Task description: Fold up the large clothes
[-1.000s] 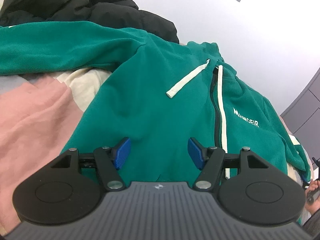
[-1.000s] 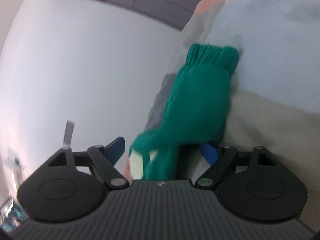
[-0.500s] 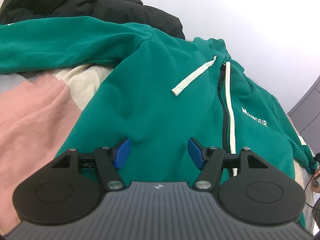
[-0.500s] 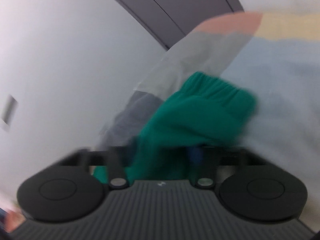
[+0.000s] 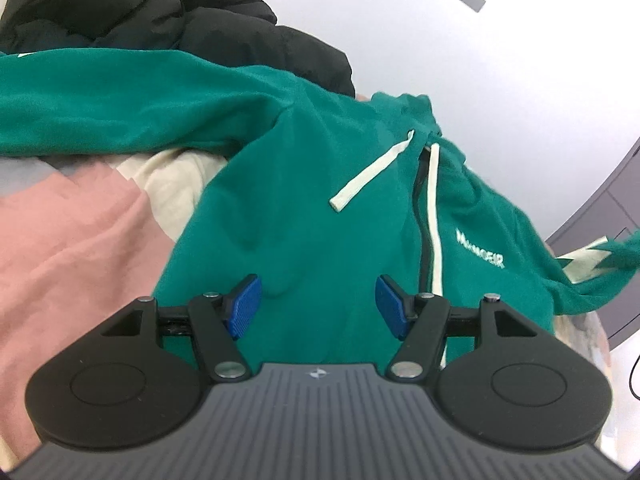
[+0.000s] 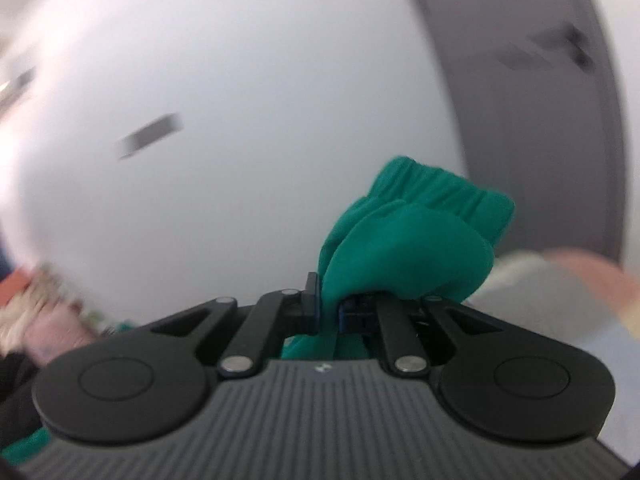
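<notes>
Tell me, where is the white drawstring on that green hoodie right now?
In the left wrist view the white drawstring lies slanted across the green hoodie chest, just left of the zipper, beyond the open left gripper.

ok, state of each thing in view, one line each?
left gripper: open, hovering over the hoodie front.
right gripper: shut on the sleeve.
sleeve: lifted, bunched, cuff up.
green hoodie: spread front-up, zipped.
drawstring: loose across the chest.
black jacket: heaped behind the hoodie.
</notes>
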`<state>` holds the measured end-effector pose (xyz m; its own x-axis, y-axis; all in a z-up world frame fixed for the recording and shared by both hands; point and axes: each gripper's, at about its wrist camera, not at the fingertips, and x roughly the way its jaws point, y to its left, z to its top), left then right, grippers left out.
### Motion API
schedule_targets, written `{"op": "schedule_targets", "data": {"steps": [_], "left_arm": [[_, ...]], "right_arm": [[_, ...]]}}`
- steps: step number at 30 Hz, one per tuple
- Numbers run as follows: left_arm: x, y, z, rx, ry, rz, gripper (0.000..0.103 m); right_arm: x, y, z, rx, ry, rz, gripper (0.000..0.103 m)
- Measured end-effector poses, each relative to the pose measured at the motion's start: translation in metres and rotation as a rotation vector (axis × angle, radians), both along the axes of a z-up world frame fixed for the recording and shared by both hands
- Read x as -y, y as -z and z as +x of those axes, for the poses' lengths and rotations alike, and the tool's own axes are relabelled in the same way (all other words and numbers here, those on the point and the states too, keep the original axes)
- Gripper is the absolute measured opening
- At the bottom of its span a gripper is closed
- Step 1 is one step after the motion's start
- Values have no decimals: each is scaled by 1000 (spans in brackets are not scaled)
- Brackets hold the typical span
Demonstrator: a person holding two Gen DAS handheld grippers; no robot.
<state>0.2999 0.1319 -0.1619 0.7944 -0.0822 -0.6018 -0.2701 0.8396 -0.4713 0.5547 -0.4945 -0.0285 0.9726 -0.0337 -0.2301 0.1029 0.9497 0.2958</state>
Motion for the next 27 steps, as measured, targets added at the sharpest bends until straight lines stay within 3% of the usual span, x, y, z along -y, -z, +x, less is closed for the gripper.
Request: {"op": "schedule_targets", "data": {"steps": [6, 11, 15, 20, 24, 27], "left_arm": [[-15, -12, -17, 48, -14, -42, 68], [-31, -21, -30, 91, -27, -87, 68], [-46, -21, -38, 107, -45, -130, 68], [-56, -14, -43, 90, -56, -160, 68], [-63, -10, -44, 81, -76, -179, 68], [-71, -10, -48, 94, -99, -214, 68]], "right_arm": [[-140, -45, -42, 77, -288, -224, 11], [-253, -34, -88, 98, -531, -426, 11], [-326, 0, -128, 82, -698, -588, 11], [-387, 63, -183, -2, -857, -690, 11], [-403, 117, -202, -101, -886, -756, 13], [-399, 128, -203, -145, -879, -742, 16]]}}
